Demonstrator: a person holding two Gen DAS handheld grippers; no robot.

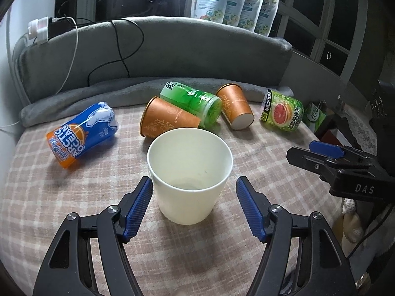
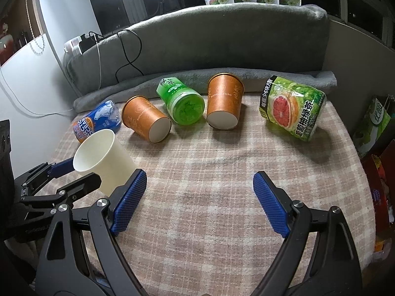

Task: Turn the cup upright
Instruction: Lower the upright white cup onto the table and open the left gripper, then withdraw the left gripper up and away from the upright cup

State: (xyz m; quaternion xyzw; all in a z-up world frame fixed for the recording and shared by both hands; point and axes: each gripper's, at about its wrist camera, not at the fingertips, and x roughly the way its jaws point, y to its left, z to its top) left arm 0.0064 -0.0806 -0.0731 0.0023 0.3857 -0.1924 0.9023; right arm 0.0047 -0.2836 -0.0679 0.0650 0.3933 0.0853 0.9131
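Note:
A cream paper cup (image 1: 188, 172) stands upright, mouth up, on the checked cloth, between the open blue pads of my left gripper (image 1: 193, 206). The left pad (image 1: 138, 204) is close to the cup's wall; the right pad (image 1: 250, 208) stands apart from it. The same cup (image 2: 103, 157) shows at the left of the right wrist view, with the left gripper (image 2: 71, 172) around it. My right gripper (image 2: 197, 202) is open and empty over bare cloth; it also shows at the right of the left wrist view (image 1: 328, 153).
Two orange paper cups (image 2: 145, 118) (image 2: 223, 103) lie on their sides further back, with a green bottle (image 2: 181, 101) between them, a blue-orange bottle (image 2: 97, 122) at the left and a grapefruit tea bottle (image 2: 291, 108) at the right. A grey cushion (image 2: 209, 39) backs the surface.

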